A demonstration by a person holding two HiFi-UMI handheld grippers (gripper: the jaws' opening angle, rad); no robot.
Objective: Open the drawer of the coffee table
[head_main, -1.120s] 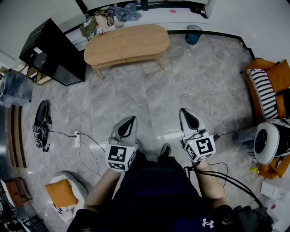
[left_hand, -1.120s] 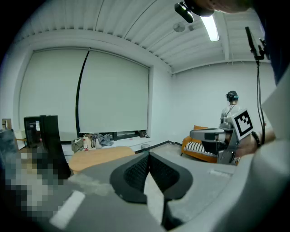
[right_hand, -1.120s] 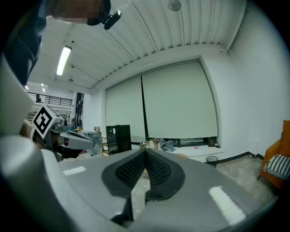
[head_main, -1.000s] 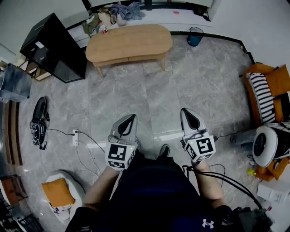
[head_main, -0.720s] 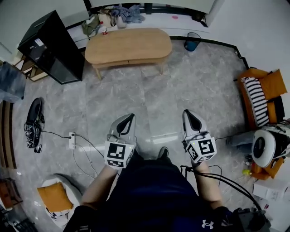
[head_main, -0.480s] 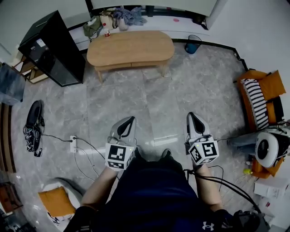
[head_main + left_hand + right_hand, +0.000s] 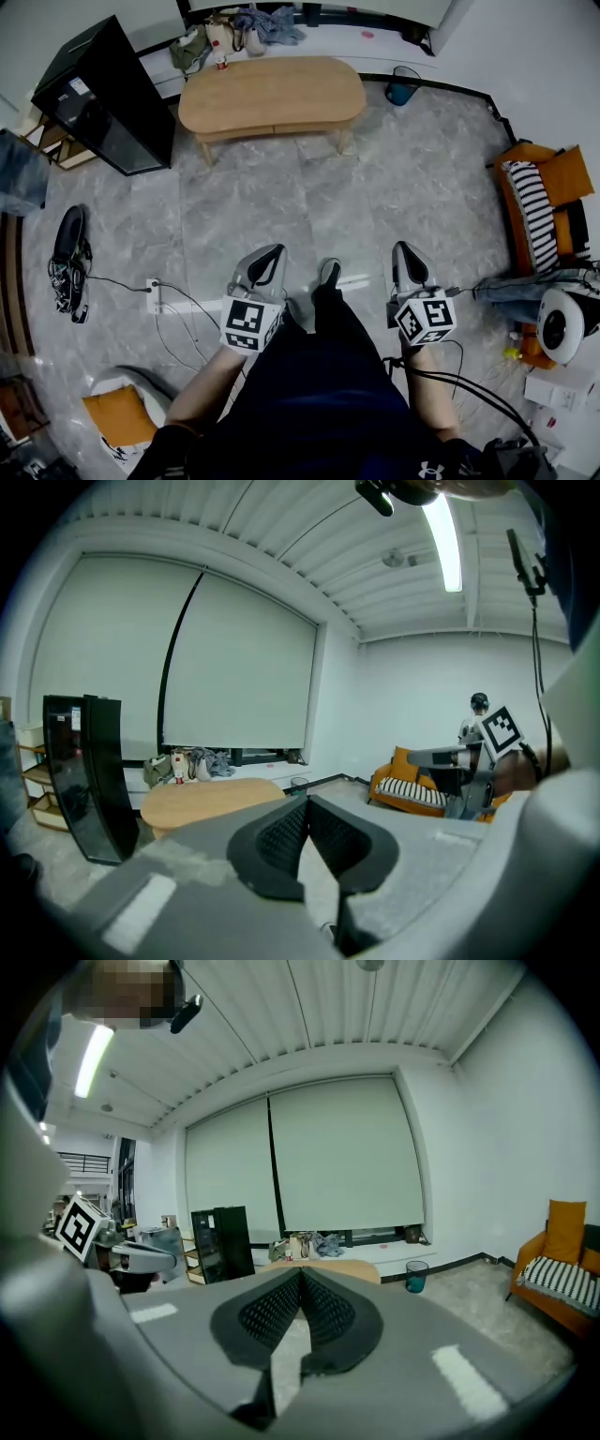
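Coffee table (image 7: 272, 92): oval wooden top at the far end of the room, well apart from both tongs; its long axis runs left to right.
Drawer (image 7: 281, 129): in the apron under the near long edge, front facing the person, flush with the apron.
Edges: black cabinet (image 7: 103, 94) just beside the table's left end; blue bin (image 7: 403, 82) near its right end; ledge with clothes (image 7: 267, 23) behind the far edge.
Open room: bare grey floor (image 7: 281, 197) between the near edge and the person.
Left gripper (image 7: 272, 253): jaws pressed together, nothing between them, pointing towards the table.
Right gripper (image 7: 406, 251): jaws together, empty, pointing the same way.
Sides: orange sofa (image 7: 553, 202) at right; power strip (image 7: 153, 294) on the floor at left.
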